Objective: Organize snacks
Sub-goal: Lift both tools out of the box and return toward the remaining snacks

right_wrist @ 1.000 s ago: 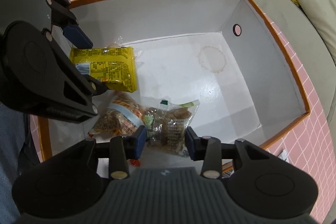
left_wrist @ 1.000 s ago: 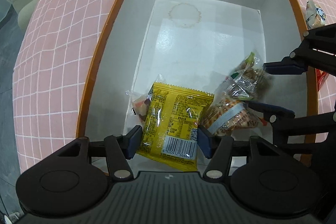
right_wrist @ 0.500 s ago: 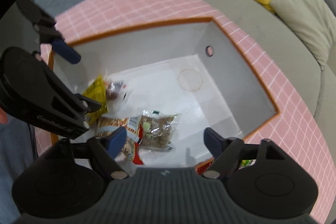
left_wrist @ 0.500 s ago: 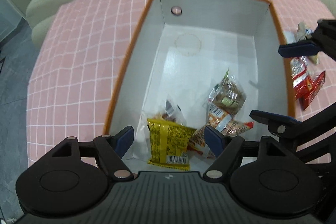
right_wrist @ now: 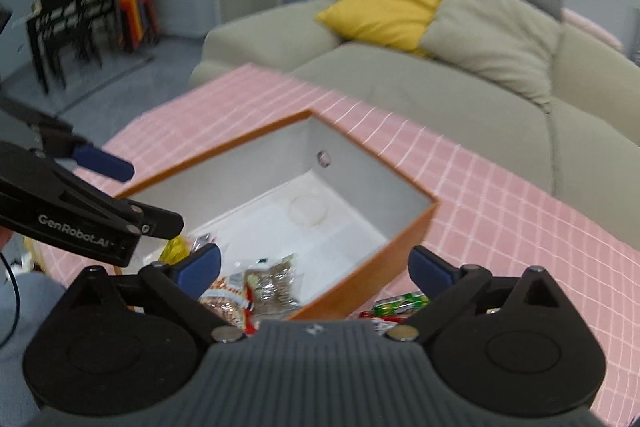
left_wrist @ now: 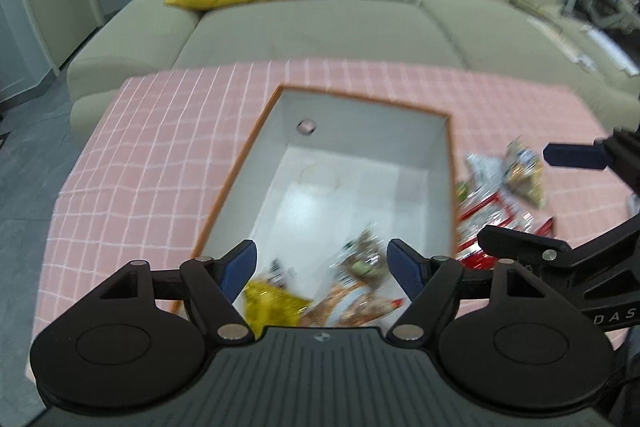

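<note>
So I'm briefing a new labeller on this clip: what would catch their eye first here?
Most striking is the orange-rimmed box with its white inside, on the pink checked tablecloth, with a few snack packets lying at its near end. More loose snacks sit on the cloth just right of the box. Both the left gripper and the right gripper are open and hold nothing.

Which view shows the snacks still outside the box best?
Left wrist: the loose snacks lie in a blurred pile on the tablecloth beside the box. Right wrist shows only a few packets behind its gripper.
</note>
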